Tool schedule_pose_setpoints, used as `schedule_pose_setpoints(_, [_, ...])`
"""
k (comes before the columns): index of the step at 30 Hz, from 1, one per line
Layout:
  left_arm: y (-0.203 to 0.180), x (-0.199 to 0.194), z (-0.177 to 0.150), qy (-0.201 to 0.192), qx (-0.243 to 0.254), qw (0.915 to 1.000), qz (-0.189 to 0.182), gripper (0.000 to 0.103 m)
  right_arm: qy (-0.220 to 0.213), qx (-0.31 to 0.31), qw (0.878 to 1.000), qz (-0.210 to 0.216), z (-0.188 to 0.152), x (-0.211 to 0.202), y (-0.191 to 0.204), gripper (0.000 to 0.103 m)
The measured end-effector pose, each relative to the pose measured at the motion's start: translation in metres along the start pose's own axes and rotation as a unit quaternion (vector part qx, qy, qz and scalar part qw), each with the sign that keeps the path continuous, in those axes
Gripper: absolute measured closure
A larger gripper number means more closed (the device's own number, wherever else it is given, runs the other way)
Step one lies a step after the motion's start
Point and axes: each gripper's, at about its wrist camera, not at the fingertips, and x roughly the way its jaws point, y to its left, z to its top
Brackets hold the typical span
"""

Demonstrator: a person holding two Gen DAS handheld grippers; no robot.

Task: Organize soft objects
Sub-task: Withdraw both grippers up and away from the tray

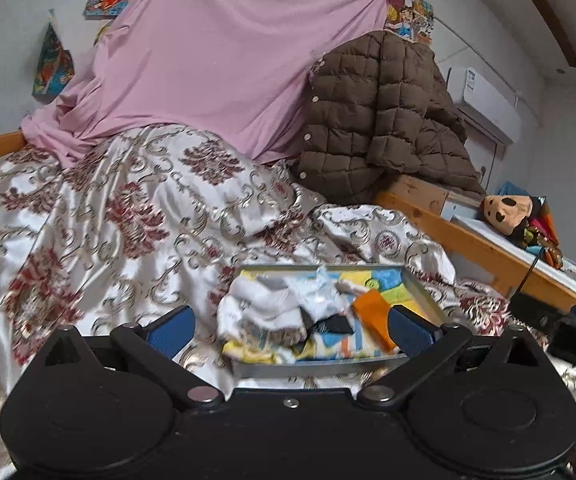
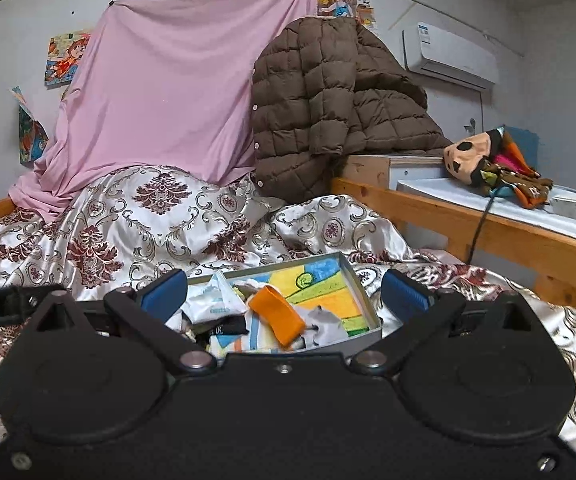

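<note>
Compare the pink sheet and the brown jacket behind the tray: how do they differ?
The pink sheet is smooth, thin and plain; the brown jacket is puffy, quilted in squares, with snap buttons down one edge. The sheet hangs stretched from a corner high on the wall; the jacket slumps in a heap over the wooden bed frame. The sheet covers far more area than the jacket. Both are soft and sit behind the patterned bedspread.

1. A tray lies on the bedspread, with small cloths piled in it.
2. Behind the bedspread hangs a sheet; right of it is a jacket.
3. Further right, a doll lies on a shelf.
</note>
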Motion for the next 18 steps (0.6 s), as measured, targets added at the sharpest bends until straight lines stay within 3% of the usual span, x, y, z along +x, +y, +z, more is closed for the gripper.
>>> schedule_pose_setpoints(18, [0.006,-0.043,-0.036,0.023,0.007,0.9995,0.022,0.001,0.021,-0.011,1.0,-0.005,-0.02,-0.045,0.006,0.001])
